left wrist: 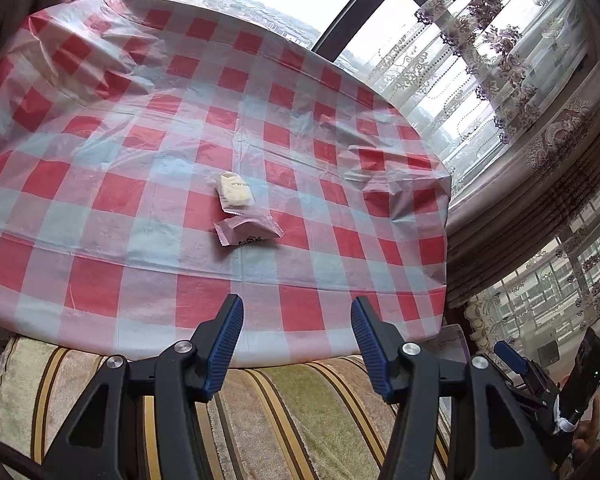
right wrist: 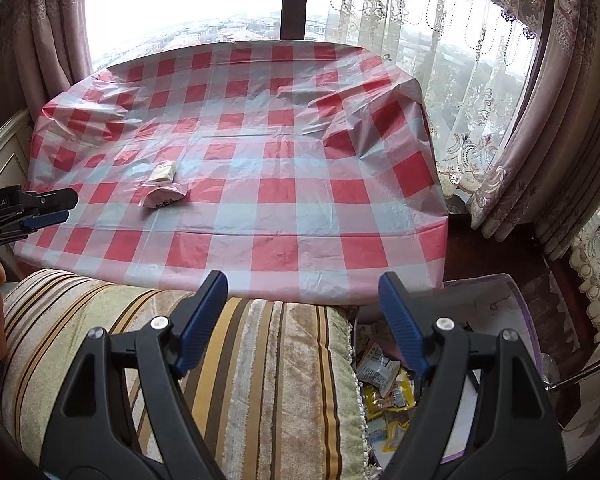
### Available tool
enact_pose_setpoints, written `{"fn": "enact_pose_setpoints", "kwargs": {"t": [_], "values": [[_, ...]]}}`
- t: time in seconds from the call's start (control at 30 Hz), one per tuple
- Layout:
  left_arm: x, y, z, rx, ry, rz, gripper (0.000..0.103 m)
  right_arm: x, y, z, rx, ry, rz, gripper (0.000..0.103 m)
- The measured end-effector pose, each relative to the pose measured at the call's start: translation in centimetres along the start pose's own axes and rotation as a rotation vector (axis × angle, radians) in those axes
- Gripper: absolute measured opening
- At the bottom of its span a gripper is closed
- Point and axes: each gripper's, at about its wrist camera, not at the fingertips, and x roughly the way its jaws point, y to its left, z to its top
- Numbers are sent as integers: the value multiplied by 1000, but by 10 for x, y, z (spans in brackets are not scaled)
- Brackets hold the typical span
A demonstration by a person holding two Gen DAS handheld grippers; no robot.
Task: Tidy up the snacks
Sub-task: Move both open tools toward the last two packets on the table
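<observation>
Two small snack packets lie together on the red-and-white checked tablecloth (left wrist: 140, 184): a clear wrapper with a yellowish piece (left wrist: 234, 193) and a pink packet (left wrist: 247, 231) just in front of it. Both also show in the right wrist view, the yellowish one (right wrist: 163, 171) and the pink one (right wrist: 165, 196). My left gripper (left wrist: 297, 308) is open and empty, held over the table's near edge, short of the packets. My right gripper (right wrist: 302, 284) is open and empty, over the cushion edge to the right of the packets. The left gripper also shows from the side in the right wrist view (right wrist: 52, 206).
A striped cushion (right wrist: 260, 380) lies against the table's near edge. To its right a purple-rimmed container (right wrist: 496, 284) holds several snack packets (right wrist: 384, 384). Curtains and a window stand behind and to the right of the table (right wrist: 420, 184).
</observation>
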Motion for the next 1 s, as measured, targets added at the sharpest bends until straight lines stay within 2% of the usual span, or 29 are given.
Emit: {"fn": "enact_pose_setpoints", "kwargs": {"t": [0.47,0.63,0.8,0.87,1.0], "values": [[8,19,14,-10,7,27,57,17,20,9,-37,28,15,80],[18,22,19,-5,22,47,57,28,15,12,3,40,49,81],[38,28,26,-4,58,79,59,53,-1,16,70,83,63,83],[50,32,30,-7,77,93,63,67,-6,21,98,107,76,83],[79,38,44,-10,127,115,64,102,-9,34,152,162,115,84]]}}
